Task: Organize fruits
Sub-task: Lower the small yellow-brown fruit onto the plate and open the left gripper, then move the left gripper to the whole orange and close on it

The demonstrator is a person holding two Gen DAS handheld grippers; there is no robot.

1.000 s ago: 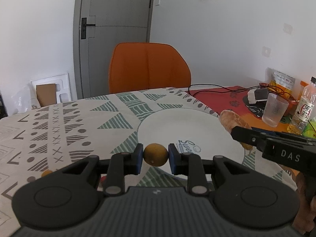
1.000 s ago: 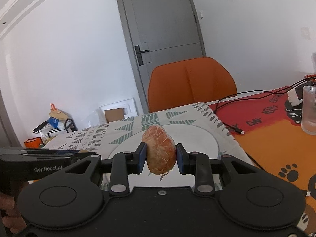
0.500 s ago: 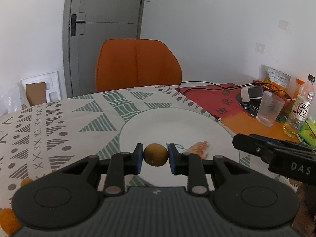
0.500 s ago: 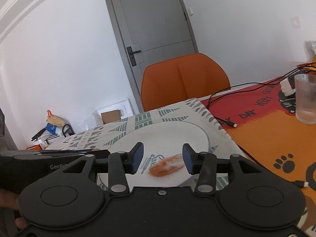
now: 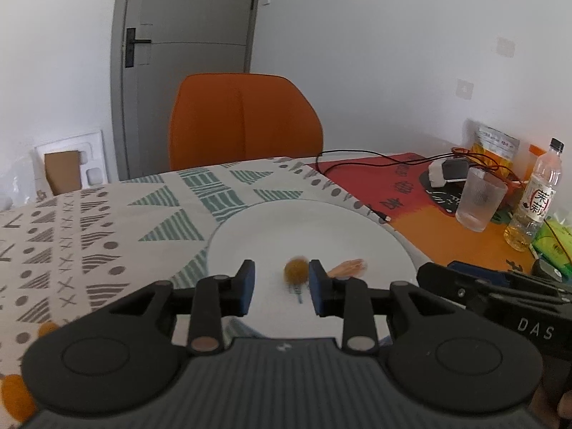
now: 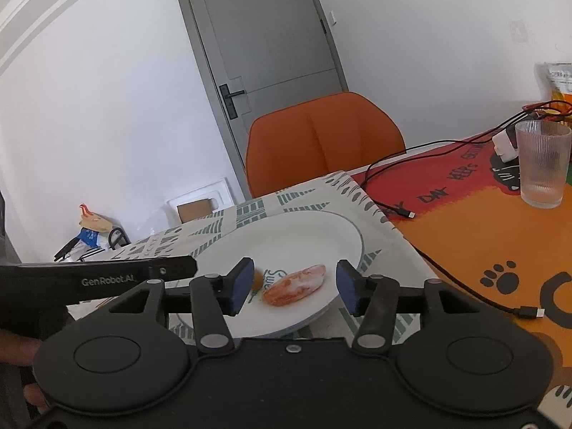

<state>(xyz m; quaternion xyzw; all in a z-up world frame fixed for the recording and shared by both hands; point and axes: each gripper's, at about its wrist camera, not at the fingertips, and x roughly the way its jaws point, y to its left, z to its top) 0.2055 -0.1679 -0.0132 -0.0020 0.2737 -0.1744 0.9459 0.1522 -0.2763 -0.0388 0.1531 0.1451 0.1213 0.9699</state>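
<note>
A white plate (image 5: 271, 228) lies on the patterned tablecloth. My left gripper (image 5: 280, 287) is open above the plate's near part. A small brownish-yellow round fruit (image 5: 296, 270), blurred, sits between its fingers, close to the right one. A peeled orange fruit piece (image 5: 348, 267) lies on the plate to its right. In the right wrist view my right gripper (image 6: 293, 286) is open over the plate (image 6: 321, 228), with the orange piece (image 6: 296, 285) lying between the fingers. The small fruit (image 6: 256, 277) peeks out beside the left finger.
An orange chair (image 5: 243, 121) stands behind the table. A ribbed glass (image 5: 479, 200), a drink bottle (image 5: 534, 196), a charger with cables (image 5: 447, 171) and snack bags stand on the orange mat at the right. Orange fruits (image 5: 14, 397) lie at the lower left edge.
My right gripper opened and left the orange piece on the plate. My left gripper has just opened and the small round fruit has left its grip over the plate.
</note>
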